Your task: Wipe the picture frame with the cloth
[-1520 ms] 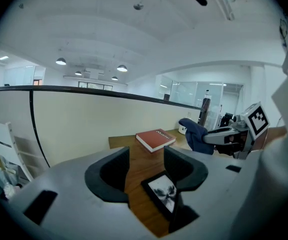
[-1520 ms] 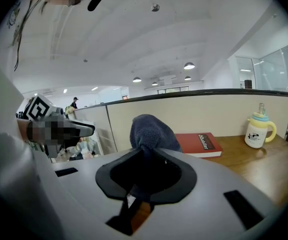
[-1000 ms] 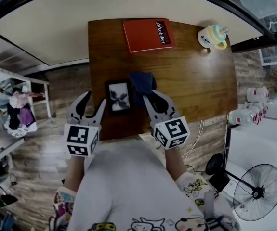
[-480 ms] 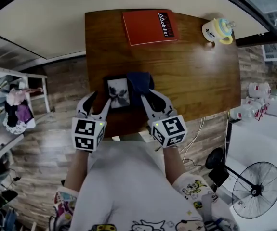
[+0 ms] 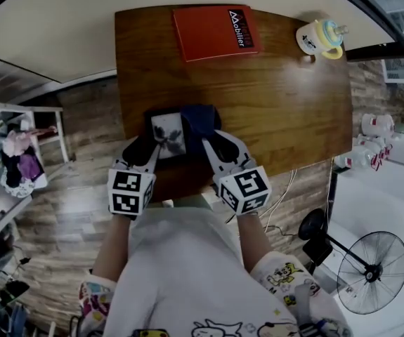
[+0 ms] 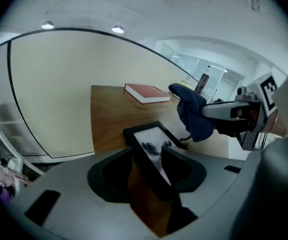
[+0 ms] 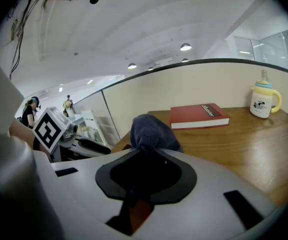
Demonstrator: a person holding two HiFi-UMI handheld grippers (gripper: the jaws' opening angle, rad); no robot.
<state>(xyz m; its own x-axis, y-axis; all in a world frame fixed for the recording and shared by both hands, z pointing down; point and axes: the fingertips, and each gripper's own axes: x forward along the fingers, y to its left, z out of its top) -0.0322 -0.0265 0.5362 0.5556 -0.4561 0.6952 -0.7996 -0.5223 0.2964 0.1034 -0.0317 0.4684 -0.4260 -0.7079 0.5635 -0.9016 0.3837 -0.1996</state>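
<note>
While you are looking down at the table (image 5: 293, 118), your left gripper (image 5: 145, 148) is working at its 7 o'clock edge. Its jaws are standing wide and have just been closing around the frame (image 5: 168, 133). The frame is sitting between them near the table's front edge, and a strip of wood is showing between the left jaw and the frame's side, so nothing is gripping it yet. The cloth (image 5: 197, 118) is hanging bunched at the frame's 2 o'clock. Your right gripper (image 5: 214, 140) is pinching that cloth tight between its jaws, at the frame's 3 o'clock. The book (image 5: 216, 32) is lying at the table's 12 o'clock, and the cup (image 5: 321, 38) is standing at its 2 o'clock corner.
</note>
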